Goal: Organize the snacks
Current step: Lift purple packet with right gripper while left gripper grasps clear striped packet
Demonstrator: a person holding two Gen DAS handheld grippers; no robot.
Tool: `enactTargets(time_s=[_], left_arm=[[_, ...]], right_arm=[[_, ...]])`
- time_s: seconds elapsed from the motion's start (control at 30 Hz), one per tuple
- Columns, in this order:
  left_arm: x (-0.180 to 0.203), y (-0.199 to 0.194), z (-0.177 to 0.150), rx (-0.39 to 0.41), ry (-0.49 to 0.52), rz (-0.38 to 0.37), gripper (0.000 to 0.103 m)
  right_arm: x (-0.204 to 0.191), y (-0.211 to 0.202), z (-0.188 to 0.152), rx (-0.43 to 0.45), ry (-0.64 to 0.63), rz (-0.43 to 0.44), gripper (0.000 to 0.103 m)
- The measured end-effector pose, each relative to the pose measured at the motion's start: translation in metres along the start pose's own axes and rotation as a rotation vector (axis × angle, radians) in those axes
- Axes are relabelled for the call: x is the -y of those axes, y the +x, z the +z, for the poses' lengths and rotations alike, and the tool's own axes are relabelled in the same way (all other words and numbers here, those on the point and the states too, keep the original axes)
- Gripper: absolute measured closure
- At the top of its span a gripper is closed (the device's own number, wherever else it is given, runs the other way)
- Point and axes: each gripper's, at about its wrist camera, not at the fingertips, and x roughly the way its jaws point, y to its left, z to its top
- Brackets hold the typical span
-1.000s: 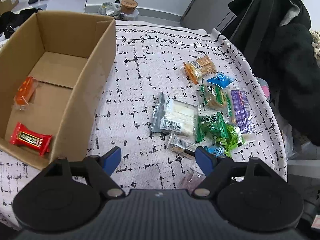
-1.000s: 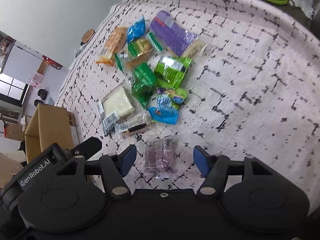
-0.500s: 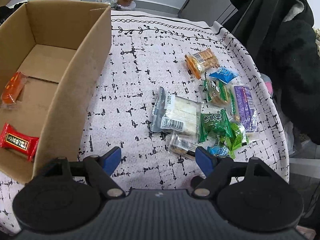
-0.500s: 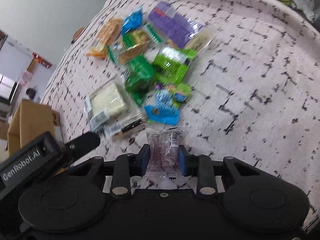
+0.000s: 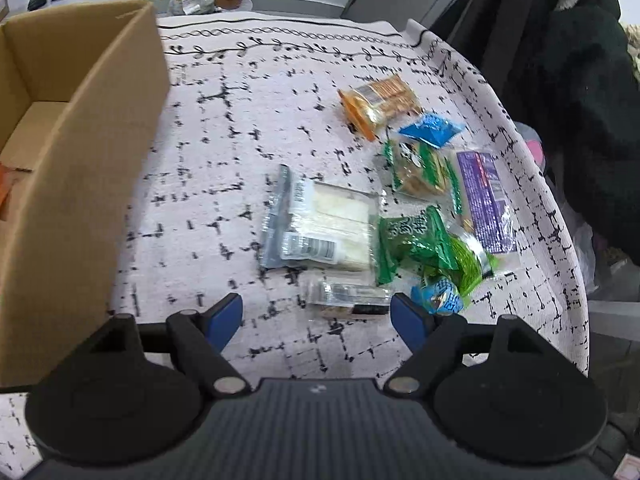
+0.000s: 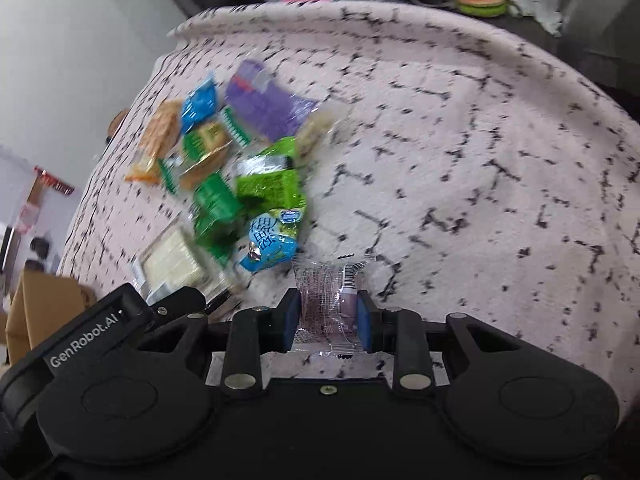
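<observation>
**Snacks on the patterned worktop, one packet gripped**

A pale cloth with black broken-grid marks is covering the worktop [image 5: 280, 120], filling most of both views. A brown cardboard box [image 5: 80, 160] is standing open along the left edge of the left wrist view. To the right of centre, a heap of snacks [image 5: 400, 208] is lying on the cloth: a clear-wrapped white sandwich pack [image 5: 324, 228], green packets, a purple one, an orange cracker pack. The left gripper [image 5: 316, 316] is hovering at the lower middle, its fingers standing wide apart with nothing between them. In the right wrist view, the right gripper [image 6: 328, 320] is pinching a small clear purple snack packet [image 6: 326, 304] at lower centre, just below the heap.
</observation>
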Motion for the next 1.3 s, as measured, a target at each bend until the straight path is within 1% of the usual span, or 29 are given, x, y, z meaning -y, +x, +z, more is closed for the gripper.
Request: enactTargets(time_s=[0.17,0.23,0.33,0.57,0.6,0.67,0.7,0.73,0.87,1.0,1.1,1.3], left_arm=[[0.013,0.011,-0.002,-0.017,0.034,-0.002,0.023],[0.018,0.017,-0.003,-0.027,0.051,0.008,0.023],[0.026,0.022,-0.007,-0.022,0.088,0.038,0.023],[0.038,0.031,-0.008,-0.019,0.141,0.105,0.023],[0.039,0.032,-0.008,-0.014,0.142,0.115,0.025],[0.04,0.032,-0.008,-0.005,0.153,0.132,0.032],[0.04,0.031,-0.009,0.0,0.157,0.139,0.042],[0.039,0.029,-0.009,0.004,0.158,0.143,0.048],[0.032,0.019,-0.007,0.009,0.133,0.125,0.053],[0.028,0.003,-0.007,0.031,0.12,0.109,0.053],[0.024,-0.011,-0.004,0.048,0.112,0.103,0.053],[0.017,-0.037,0.002,0.078,0.118,0.091,0.053]], right_arm=[[0.008,-0.002,0.004,0.022,0.029,-0.023,0.074],[0.01,-0.003,0.005,0.038,0.039,-0.042,0.074],[0.012,-0.004,0.007,0.059,0.053,-0.068,0.073],[0.013,-0.003,0.007,0.048,0.053,-0.059,0.073],[0.012,-0.003,0.007,0.047,0.053,-0.056,0.073],[0.011,-0.004,0.007,0.054,0.051,-0.051,0.073],[0.01,-0.005,0.007,0.058,0.047,-0.05,0.073],[0.01,-0.007,0.007,0.063,0.043,-0.045,0.073],[0.003,-0.013,0.007,0.082,0.022,-0.01,0.073],[-0.005,-0.022,0.006,0.11,-0.003,0.026,0.073],[-0.008,-0.029,0.007,0.131,-0.017,0.036,0.074],[-0.02,-0.043,0.007,0.169,-0.061,0.079,0.074]])
